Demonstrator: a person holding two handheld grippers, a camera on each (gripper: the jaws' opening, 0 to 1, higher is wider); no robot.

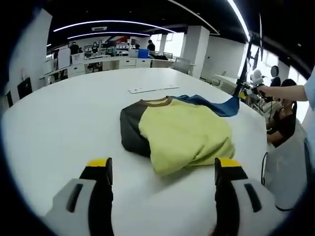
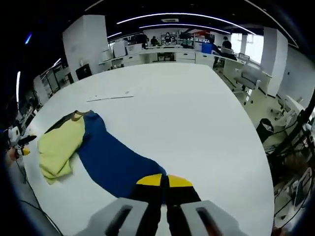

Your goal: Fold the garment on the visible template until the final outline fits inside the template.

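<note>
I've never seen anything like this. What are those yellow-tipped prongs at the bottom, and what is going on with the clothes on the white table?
No robot here: a person holds a two-fingered gripper in each hand, and each carries a fisheye camera looking forward along its fingers. In the left gripper view, the left gripper is open, holding nothing, facing a yellow-green garment with dark sleeve that lies on the white table. In the right gripper view, the right gripper is shut on the blue garment stretched out beside the yellow-green one. A thin white strip lies further off.

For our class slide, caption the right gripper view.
Right gripper, jaws shut on blue garment, beside yellow garment on white table.
</note>
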